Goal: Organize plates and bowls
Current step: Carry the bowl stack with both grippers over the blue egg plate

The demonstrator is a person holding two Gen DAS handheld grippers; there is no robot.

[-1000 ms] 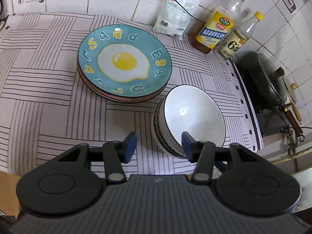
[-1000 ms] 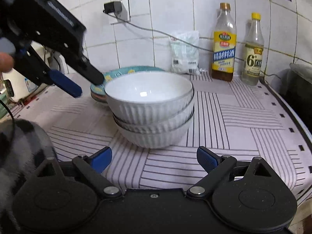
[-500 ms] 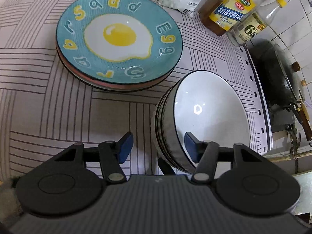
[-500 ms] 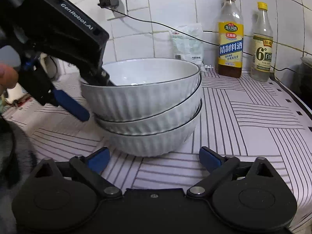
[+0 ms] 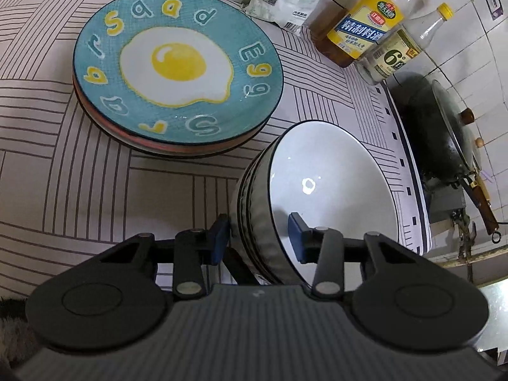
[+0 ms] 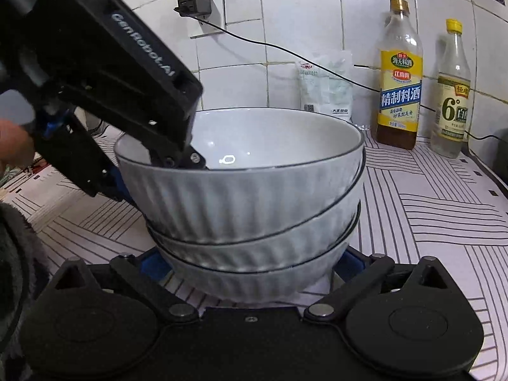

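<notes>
Both grippers had closed in on the bowls over the last second: the left gripper (image 5: 257, 236), earlier hovering short of the stack, now straddled the top bowl's near wall, and the right gripper (image 6: 250, 262) had come forward until the bottom bowl filled the space between its fingers.

The surface (image 5: 63, 171), covered in a striped cloth, carried everything. A stack of plates (image 5: 177, 73), topped by a teal one printed with a fried egg, sat towards the back wall. Just in front and to its right stood the stack of bowls (image 6: 250, 219), three white ribbed bowls nested, with the top bowl (image 5: 330, 190) sitting slightly tilted in the one beneath. Two bottles (image 6: 400, 76) and a white packet (image 6: 327, 85) stood against the tiles behind, well apart from the bowls, and a dark wok (image 5: 444, 127) lay off the surface's right end.

The left gripper's jaws were narrowed across the top bowl's rim, one finger inside and one outside; whether the pads were actually pressing the wall could not be told. The right gripper's jaws were spread wide on either side of the bottom bowl (image 6: 250, 281), low near the surface, its pads mostly hidden behind the bowl, so contact could not be confirmed.

The rim wall lay directly between the left fingers, so that hand seemed the one placed to lift, with the right apparently steadying the base.
</notes>
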